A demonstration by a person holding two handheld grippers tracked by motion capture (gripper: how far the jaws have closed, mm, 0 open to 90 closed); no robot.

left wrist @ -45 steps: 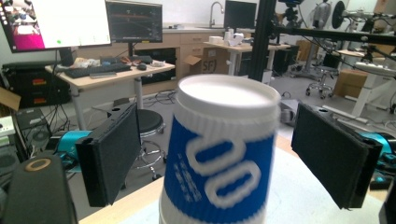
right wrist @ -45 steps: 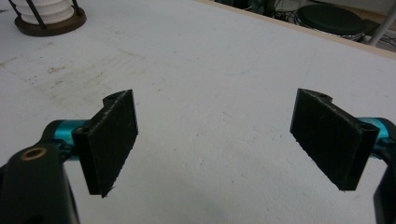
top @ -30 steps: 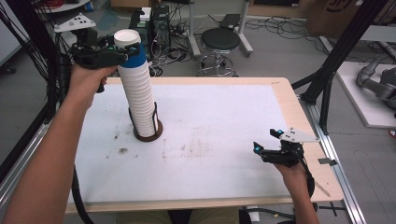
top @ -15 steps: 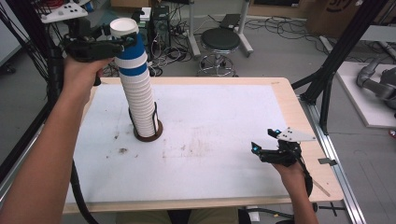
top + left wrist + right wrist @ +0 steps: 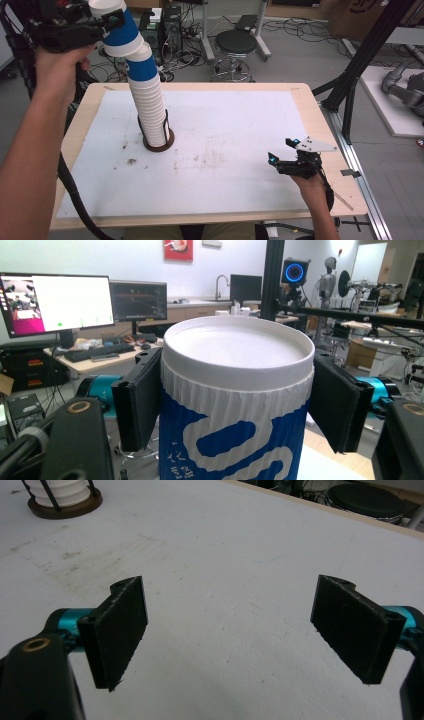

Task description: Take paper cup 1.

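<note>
Now gripped just under the rim by the left tool [image 5: 235, 405], top cup [image 5: 112, 17] of the leaning stack [image 5: 147, 100] in the holder [image 5: 159, 145] on the bench [image 5: 240, 130]: probably light, thin-walled, crushable, so squeezed gently; right tool [image 5: 235, 630] wide, empty.

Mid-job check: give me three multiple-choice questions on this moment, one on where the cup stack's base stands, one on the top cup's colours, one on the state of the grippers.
1. Where does the base of the cup stack stand?
A. In the round holder on the table's left half
B. Beside the right gripper
C. On the stool

2. What colours is the top cup?
A. Red and black
B. White and blue
C. Plain green

3. How are the grippers?
A. Both open and empty
B. Right gripper on the cup
C. Left gripper clamps the top cup, right one is open

Answers: 1 A, the stack rises out of the holder. 2 B, white rim over blue print. 3 C, jaws press the cup's sides; the right jaws stand apart over bare table.
</note>
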